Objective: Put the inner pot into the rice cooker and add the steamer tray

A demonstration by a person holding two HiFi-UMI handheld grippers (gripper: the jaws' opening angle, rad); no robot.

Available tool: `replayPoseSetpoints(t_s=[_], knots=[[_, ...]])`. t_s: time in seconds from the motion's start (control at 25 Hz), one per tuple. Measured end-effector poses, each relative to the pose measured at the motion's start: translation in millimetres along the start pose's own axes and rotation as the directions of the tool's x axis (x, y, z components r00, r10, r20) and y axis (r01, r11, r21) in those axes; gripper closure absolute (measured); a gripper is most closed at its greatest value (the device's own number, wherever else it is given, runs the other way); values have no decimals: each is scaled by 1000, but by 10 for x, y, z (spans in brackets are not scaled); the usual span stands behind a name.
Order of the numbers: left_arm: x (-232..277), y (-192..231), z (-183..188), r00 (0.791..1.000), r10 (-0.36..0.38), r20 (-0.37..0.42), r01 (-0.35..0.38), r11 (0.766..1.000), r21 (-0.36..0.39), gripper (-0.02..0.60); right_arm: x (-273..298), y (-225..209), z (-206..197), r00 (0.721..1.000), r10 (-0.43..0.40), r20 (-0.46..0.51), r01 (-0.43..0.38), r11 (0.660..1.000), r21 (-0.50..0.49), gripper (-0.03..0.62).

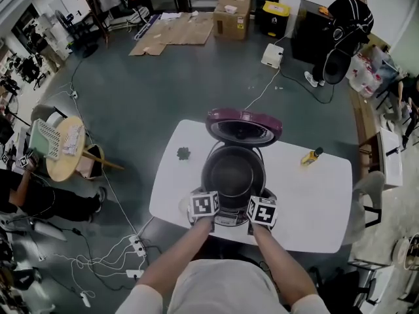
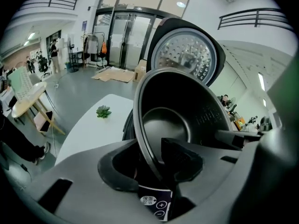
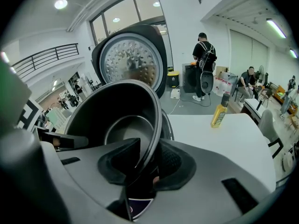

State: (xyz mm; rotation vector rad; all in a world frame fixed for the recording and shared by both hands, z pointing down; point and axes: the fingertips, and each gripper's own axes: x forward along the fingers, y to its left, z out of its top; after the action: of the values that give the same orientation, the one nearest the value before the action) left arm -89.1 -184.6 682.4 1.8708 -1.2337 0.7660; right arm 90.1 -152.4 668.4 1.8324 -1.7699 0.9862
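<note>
The dark inner pot (image 1: pixel 234 172) sits in the open purple rice cooker (image 1: pixel 262 195), under its raised lid (image 1: pixel 243 126), on the white table (image 1: pixel 308 201). Both grippers are at the pot's near rim. In the left gripper view the pot (image 2: pixel 187 111) has its rim running between the jaws of my left gripper (image 2: pixel 149 157), with a gap on the outer side. In the right gripper view my right gripper (image 3: pixel 149 160) straddles the rim of the pot (image 3: pixel 121 120) the same way, loosely. The cooker's button panel (image 2: pixel 156 202) shows below the jaws. I see no steamer tray.
A small green plant (image 1: pixel 183 153) lies on the table left of the cooker. A yellow bottle (image 1: pixel 311 156) stands at the back right. A person (image 1: pixel 347 25) stands far off beside boxes, and cables run across the floor.
</note>
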Motion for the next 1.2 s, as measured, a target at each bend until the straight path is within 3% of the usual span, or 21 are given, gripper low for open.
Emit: replayPoseSetpoints(t_s=[0.36, 0.64, 0.76, 0.84, 1.2], knots=[[184, 66, -58, 994, 1, -107, 15, 990, 143, 400, 117, -38, -124, 995, -4, -100, 4, 1000, 3, 476], [371, 58, -107, 981, -13, -194, 75, 945, 317, 368, 219, -2, -200, 987, 20, -162, -24, 999, -21, 468], [415, 102, -129, 972, 18, -236, 75, 922, 381, 357, 262, -15, -262, 978, 38, -204, -44, 999, -22, 463], [478, 68, -139, 968, 0, -252, 104, 912, 397, 354, 288, -12, -303, 971, 51, -232, -57, 998, -20, 462], [602, 26, -141, 954, 42, -297, 106, 880, 463, 345, 401, -67, -413, 954, 71, -292, -75, 997, -2, 457]])
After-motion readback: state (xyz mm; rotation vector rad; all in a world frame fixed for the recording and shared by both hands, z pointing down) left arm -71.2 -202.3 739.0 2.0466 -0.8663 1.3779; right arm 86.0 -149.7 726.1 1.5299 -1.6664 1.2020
